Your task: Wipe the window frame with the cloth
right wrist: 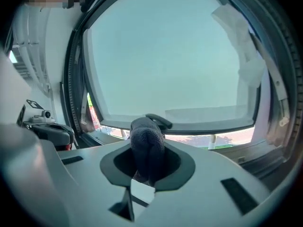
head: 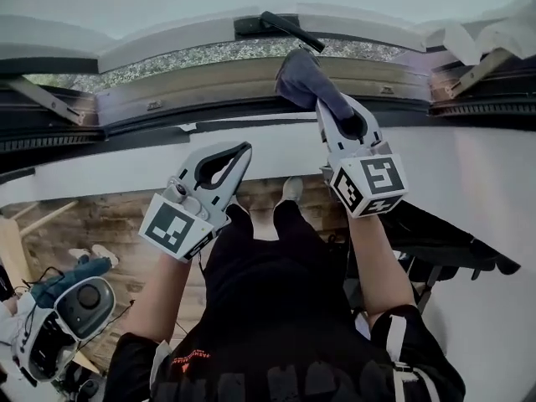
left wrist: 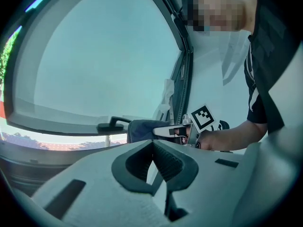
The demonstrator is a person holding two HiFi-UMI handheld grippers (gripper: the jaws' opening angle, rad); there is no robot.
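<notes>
A dark grey-blue cloth (head: 303,79) rests on the window frame's lower rail (head: 201,84), just below the black window handle (head: 289,30). My right gripper (head: 333,111) is shut on the cloth, which bulges out between its jaws (right wrist: 147,141) in the right gripper view. My left gripper (head: 243,151) hangs lower left, in front of the white sill (head: 117,164), shut and holding nothing. From the left gripper view the cloth (left wrist: 142,129) and the right gripper (left wrist: 173,131) show beside the handle (left wrist: 113,125).
The sash stands open outward, with metal hinge arms at the left (head: 50,99) and right (head: 477,72). Crumpled white film (head: 494,36) clings at the top right. Below are a wooden floor, a grey device (head: 71,308) and a black stand (head: 452,245).
</notes>
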